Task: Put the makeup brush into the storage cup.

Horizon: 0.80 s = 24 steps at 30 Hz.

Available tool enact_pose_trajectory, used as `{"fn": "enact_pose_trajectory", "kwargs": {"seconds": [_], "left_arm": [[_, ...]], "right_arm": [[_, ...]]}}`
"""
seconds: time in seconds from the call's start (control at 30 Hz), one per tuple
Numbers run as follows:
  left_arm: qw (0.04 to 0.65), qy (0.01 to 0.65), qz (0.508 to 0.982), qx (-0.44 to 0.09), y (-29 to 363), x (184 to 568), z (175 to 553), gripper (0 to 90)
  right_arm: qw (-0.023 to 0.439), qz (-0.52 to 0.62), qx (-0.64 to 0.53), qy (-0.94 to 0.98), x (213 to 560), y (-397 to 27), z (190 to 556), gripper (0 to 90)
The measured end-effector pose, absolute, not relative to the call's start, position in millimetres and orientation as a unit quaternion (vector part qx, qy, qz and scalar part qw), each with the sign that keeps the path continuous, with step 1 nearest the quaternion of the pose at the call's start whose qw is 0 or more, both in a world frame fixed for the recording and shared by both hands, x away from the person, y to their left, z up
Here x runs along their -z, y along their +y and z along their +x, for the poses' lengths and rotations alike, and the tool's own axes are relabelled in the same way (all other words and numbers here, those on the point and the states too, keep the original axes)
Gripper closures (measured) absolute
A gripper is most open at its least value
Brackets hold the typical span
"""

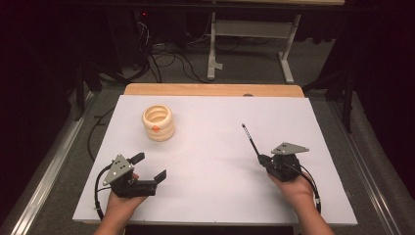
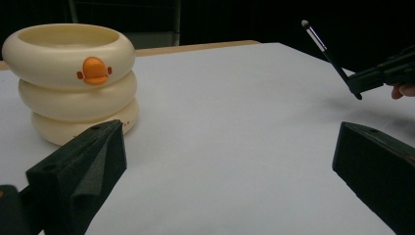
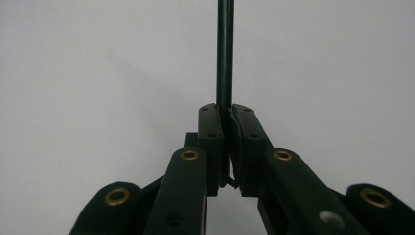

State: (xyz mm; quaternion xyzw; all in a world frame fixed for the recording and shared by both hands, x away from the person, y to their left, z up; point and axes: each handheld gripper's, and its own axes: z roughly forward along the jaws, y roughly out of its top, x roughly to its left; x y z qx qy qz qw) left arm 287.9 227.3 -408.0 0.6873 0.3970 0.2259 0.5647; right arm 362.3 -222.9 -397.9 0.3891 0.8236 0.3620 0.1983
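- on the white table top [image 1: 210, 196], right side: my right gripper [image 1: 263, 159] has its jaws clamped tight on a thin black stylus-like stick with a pale tip [image 1: 250, 138]. the right gripper view shows the shaft [image 3: 224, 54] pinched between the two pads and running straight out ahead.
- stick is held near its lower end; the rest angles up and away toward the far left, tip in the air, clear of the table. the left gripper view has it raised with the pale tip [image 2: 305, 23] uppermost.
- left gripper [image 1: 149, 167] sits near the front left of the table, jaws spread wide, nothing between them. its view looks past both black pads at the holder.
- cream ribbed holder, three stacked rings with an orange duck mark and an open top [image 1: 158, 122], stands upright at the far left of the table, well apart from both grippers. it shows close in the left gripper view [image 2: 68, 81]; the mouth looks empty, as far as i can see in.
- my read on progress: pick-up is done, stick is off the table and firmly gripped. still to do, i'd guess: carry it across to the holder, get it upright over the opening, drop it in tip up or down.
- stick looks slim, rigid and straight; narrow shaft could pivot in the pads if it's knocked on the rim.
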Motion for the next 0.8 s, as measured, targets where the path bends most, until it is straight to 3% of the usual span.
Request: {"fn": "enact_pose_trajectory", "kwargs": {"seconds": [0.8], "left_arm": [[0.565,0.401,0.686,-0.223,228,409,290,0.1]], "right_arm": [[0.208,0.383,-0.402,0.805,417,-223,347,86.2]]}}
